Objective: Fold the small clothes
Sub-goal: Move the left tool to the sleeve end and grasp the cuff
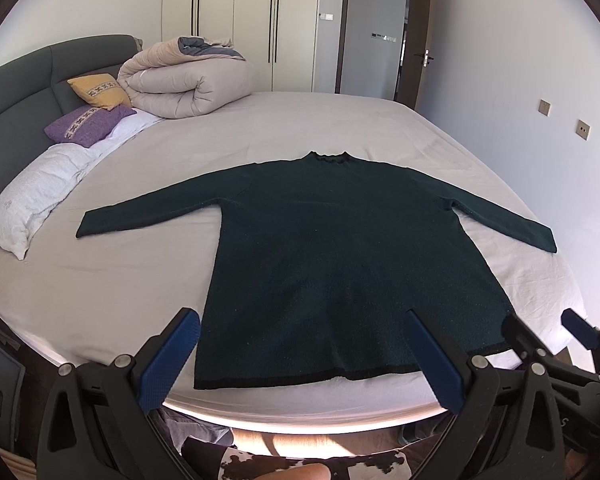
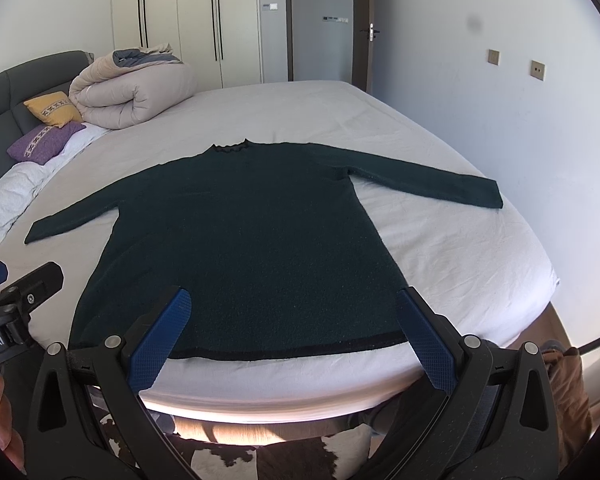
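Both hand-held grippers: your left (image 1: 300,356) and right (image 2: 292,336) gape wide, empty.
Dark green knitted sweater (image 1: 340,264): hem nearest you, collar far, flat on bed (image 1: 100,280).

A bedroom in a home.

A wide bed (image 1: 340,120) with a pale sheet fills the room, its padded grey headboard (image 1: 28,76) on the left. By the headboard lie a white pillow (image 1: 32,196), a purple cushion (image 1: 86,125), a yellow cushion (image 1: 100,90) and a rolled beige duvet (image 1: 184,84). Tall cream wardrobes (image 1: 240,12) line the far wall, beside a door (image 1: 420,36) standing open. Wall sockets (image 1: 582,130) sit on the right wall.
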`<action>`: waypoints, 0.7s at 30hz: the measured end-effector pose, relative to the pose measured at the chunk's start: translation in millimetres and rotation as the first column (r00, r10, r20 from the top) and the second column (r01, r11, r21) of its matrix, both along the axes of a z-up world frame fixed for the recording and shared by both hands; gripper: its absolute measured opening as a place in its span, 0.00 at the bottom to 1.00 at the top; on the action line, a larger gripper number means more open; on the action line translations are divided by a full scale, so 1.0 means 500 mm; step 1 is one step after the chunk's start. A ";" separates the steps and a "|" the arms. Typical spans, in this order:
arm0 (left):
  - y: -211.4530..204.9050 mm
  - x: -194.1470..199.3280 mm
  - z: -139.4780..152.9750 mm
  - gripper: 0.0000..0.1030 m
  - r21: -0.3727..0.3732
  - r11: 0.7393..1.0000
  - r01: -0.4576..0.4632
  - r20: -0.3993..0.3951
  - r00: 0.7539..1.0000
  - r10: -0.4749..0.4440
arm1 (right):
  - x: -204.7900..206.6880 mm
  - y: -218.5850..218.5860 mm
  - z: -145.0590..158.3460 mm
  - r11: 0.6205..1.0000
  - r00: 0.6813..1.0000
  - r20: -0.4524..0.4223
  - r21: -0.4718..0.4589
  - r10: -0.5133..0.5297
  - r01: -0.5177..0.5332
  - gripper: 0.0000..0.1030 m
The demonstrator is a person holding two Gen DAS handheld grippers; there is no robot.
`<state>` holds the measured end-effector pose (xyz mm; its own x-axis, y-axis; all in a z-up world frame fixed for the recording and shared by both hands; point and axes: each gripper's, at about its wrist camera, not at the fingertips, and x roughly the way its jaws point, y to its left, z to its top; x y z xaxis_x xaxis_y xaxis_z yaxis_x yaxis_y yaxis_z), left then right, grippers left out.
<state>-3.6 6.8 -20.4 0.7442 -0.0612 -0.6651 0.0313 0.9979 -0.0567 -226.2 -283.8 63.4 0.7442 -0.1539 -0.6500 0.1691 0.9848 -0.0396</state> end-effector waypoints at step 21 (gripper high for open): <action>0.305 0.157 -0.131 1.00 -0.463 0.848 -0.257 -0.199 0.963 0.183 | 0.164 -0.161 -0.150 0.960 0.999 -0.050 0.280 -0.011 0.024 1.00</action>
<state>75.0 159.2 -86.0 0.6760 -0.2462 -0.6946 -0.2309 0.8243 -0.5170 -144.0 -364.4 -11.5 0.7100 0.0272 -0.7036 0.1910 0.9544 0.2296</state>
